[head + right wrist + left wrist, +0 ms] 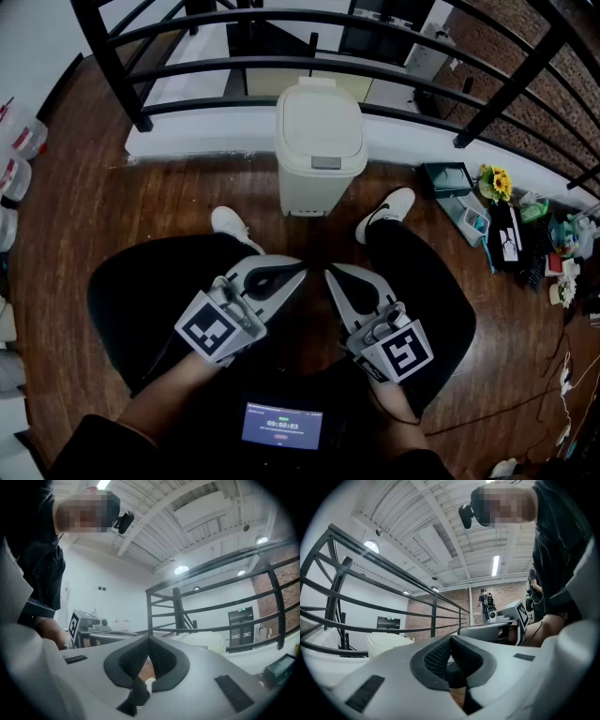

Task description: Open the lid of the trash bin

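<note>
Over my lap: left gripper point(298, 269), right gripper point(330, 274), both closed, empty. Trash bin point(314, 190) ahead, lid point(320, 120) down. Risk: off-centre push may tip it.

Trash bin point(320, 141): cream-white all over, with a small grey panel at the lid's front edge. Floor point(122, 206) around the bin: dark brown wood, plank grain. Railing point(281, 67) behind the bin: black bars. Brick wall point(525, 75) beyond the bin, to its right: red-brown. Right of the bin: teal box point(448, 178), yellow flowers point(497, 182). On the near side of the bin: white shoes point(232, 225), black trousers point(141, 295). Left gripper point(298, 270) and right gripper point(331, 274): pale grey-white shells, black pads point(438, 656) with a fine mesh texture. Marker cubes point(217, 330): black squares on white. Screen point(281, 427), farthest from the bin: blue-lit.
</note>
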Available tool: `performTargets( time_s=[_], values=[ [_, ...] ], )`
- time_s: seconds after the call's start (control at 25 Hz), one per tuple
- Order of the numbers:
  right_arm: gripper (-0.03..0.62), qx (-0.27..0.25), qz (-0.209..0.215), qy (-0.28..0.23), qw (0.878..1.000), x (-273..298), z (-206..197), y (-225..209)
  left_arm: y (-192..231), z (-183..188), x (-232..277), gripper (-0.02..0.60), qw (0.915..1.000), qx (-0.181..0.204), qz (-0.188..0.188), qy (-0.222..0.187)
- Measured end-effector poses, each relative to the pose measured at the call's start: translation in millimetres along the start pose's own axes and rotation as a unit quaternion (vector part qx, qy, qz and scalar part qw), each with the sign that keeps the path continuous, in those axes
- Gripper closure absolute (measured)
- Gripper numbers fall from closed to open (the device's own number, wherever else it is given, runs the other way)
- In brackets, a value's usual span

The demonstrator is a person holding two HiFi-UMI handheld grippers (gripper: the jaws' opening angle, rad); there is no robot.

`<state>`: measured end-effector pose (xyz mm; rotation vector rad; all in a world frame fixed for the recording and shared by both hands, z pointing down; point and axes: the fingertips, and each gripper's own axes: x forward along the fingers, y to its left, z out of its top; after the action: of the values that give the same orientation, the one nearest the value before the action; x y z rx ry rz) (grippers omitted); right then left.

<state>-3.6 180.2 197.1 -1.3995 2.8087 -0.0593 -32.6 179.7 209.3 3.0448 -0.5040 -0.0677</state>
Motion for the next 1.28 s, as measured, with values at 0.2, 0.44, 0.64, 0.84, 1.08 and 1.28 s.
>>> performTargets(
  time_s=[0.2, 0.44, 0.64, 0.84, 1.08, 1.28],
  values=[
    [0.576, -0.019, 0.025, 0.015, 0.999, 23, 15, -19, 30, 14, 7, 0.545, 0.9993, -0.017, 0.032, -0.01],
    [0.576, -0.024, 0.051, 0.01, 0.998, 61, 15, -43, 57, 23, 20, 0.545, 0.9968, 0.013, 0.079, -0.008],
    [0.576, -0.017, 0.072, -0.019, 0.997, 85, 0, -45, 83, 10, 18, 0.545, 0.9926, 0.043, 0.108, -0.035],
    [0.576, 0.024, 0.058, -0.027, 0.998, 100, -44, -61, 104, -22, 24, 0.545, 0.9917, 0.01, 0.121, -0.042],
    [0.574, 0.042, 0.04, 0.031, 0.998, 126, -135, -94, 129, -100, 56, 0.543, 0.9926, -0.012, 0.121, 0.008],
    [0.572, 0.069, 0.017, 0.075, 0.995, 140, -205, -125, 154, -157, 71, 0.543, 0.9896, -0.039, 0.131, 0.044]
  ],
)
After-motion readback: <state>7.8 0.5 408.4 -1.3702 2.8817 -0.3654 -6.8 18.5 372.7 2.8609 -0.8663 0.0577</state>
